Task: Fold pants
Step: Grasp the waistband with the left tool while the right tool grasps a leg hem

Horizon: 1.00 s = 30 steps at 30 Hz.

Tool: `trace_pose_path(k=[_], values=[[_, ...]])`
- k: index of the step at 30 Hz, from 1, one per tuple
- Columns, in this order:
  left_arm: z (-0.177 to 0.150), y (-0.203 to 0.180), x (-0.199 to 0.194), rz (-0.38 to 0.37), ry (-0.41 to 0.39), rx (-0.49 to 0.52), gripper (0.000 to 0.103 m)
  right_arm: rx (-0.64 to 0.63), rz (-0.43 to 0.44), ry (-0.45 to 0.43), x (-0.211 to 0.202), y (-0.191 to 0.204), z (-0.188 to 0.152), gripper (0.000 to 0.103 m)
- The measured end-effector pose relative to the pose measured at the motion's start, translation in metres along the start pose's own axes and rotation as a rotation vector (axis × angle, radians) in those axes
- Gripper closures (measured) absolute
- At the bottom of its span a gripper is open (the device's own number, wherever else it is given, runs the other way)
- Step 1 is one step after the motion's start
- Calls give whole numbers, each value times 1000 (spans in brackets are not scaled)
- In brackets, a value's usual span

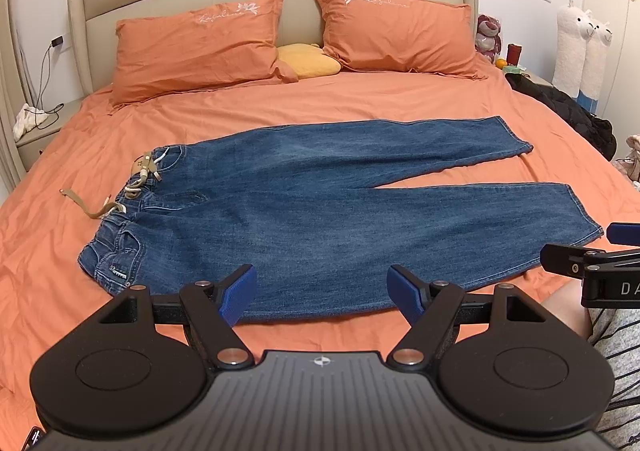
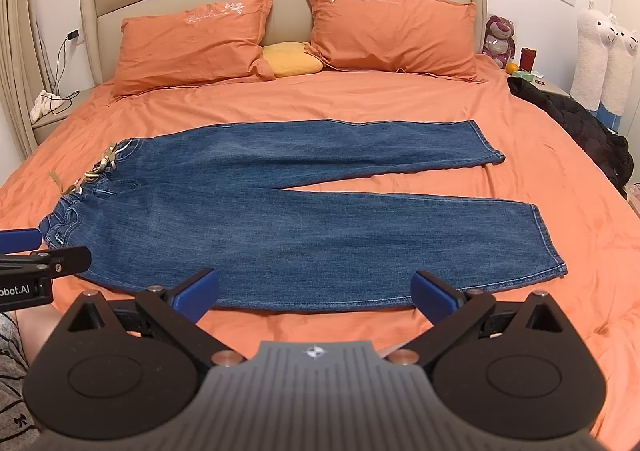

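Blue jeans [image 1: 320, 211] lie flat and spread across the orange bed [image 1: 360, 95], waistband at the left with a tan drawstring [image 1: 90, 207], both legs pointing right and slightly apart. They show the same way in the right wrist view [image 2: 280, 219]. My left gripper [image 1: 322, 291] is open and empty, hovering just above the near edge of the jeans near the seat. My right gripper [image 2: 316, 293] is open and empty above the near edge of the near leg. Each gripper shows at the edge of the other's view, the right one [image 1: 592, 251] and the left one [image 2: 36, 247].
Two orange pillows [image 1: 200, 43] and a yellow cushion [image 1: 308, 61] lie at the headboard. A black jacket [image 1: 568, 111] lies at the bed's right edge. Nightstands stand on both sides, with plush toys [image 1: 580, 47] at the right wall.
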<state>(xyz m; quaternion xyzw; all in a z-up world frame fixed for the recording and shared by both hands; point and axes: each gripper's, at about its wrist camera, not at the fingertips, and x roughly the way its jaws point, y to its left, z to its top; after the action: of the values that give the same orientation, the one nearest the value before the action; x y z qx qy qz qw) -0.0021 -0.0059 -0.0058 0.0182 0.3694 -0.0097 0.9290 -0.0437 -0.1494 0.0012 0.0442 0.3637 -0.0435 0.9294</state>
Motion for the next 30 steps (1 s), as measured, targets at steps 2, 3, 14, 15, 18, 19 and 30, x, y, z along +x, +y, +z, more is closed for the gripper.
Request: trace_pose_path(k=[2,3,14,15,18,19,30], values=[[0,0,0,0,-1,0,16,0,1,-1,0,0,0,5],[0,1,0,0,0,1,16,0,1,0,0,0,0,5],[7,13,1,113,-38,149,17,-11,55,-43,0,-18,-2,5],[9,17,0,130,-46,175,17,-10,80,-65,1,-25,-2,5],[17,32,3,158,-54,254,18,-30,102,-85,8,-45,2,5],[19,37,5,159,-55,279,18,-45,90,-70,13,-51,4,5],[30,108,67,124,133,708,22,-207,-11,130,84,-156,42,54]])
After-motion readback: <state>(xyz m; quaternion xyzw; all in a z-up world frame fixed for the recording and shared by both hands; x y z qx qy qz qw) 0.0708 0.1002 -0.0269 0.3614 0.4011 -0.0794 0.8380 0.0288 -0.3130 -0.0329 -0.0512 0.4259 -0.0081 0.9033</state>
